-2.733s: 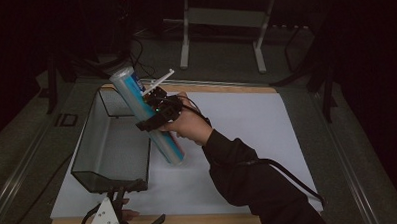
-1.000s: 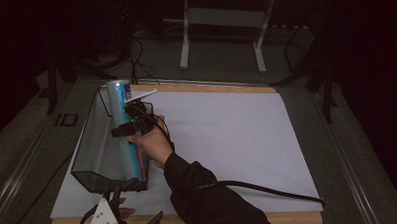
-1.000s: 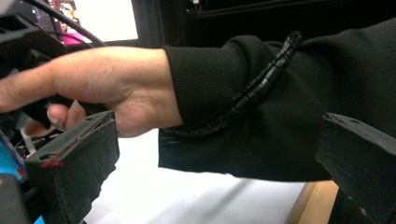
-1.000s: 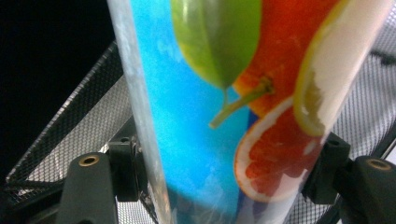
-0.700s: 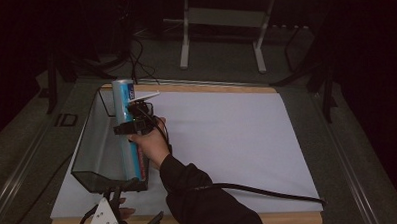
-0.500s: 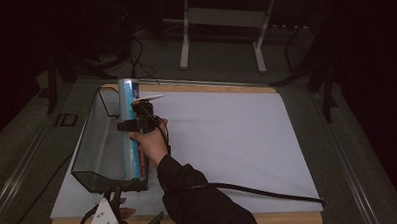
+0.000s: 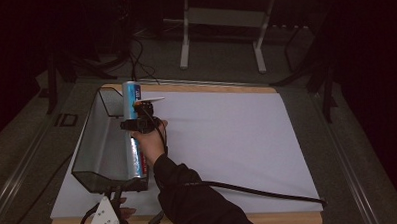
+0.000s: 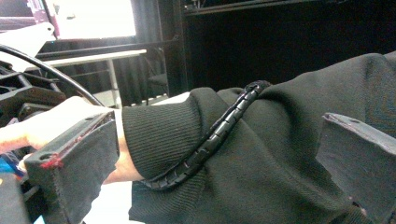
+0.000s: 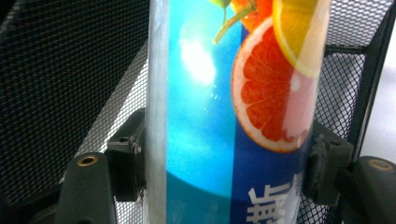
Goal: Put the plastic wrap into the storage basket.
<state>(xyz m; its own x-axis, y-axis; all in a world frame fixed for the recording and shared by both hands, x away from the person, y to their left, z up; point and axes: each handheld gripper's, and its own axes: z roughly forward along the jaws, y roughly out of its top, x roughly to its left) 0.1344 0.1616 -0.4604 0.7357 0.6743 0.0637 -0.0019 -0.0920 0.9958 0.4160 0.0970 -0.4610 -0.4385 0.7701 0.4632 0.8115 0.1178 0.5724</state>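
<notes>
Inside the mesh basket [image 7: 95, 145], along its right wall, lies the long foil-wrapped tube [image 7: 134, 139], pinched mid-length by the right gripper [image 7: 137, 125]. Probably light, stiff, slick: hold the middle. Left gripper [image 8: 215, 158] spread, empty.

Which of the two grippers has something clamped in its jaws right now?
The right gripper, over the mesh basket: its jaws press both sides of the blue tube. The left gripper, at the table's near edge, has open jaws with nothing clamped.
</notes>
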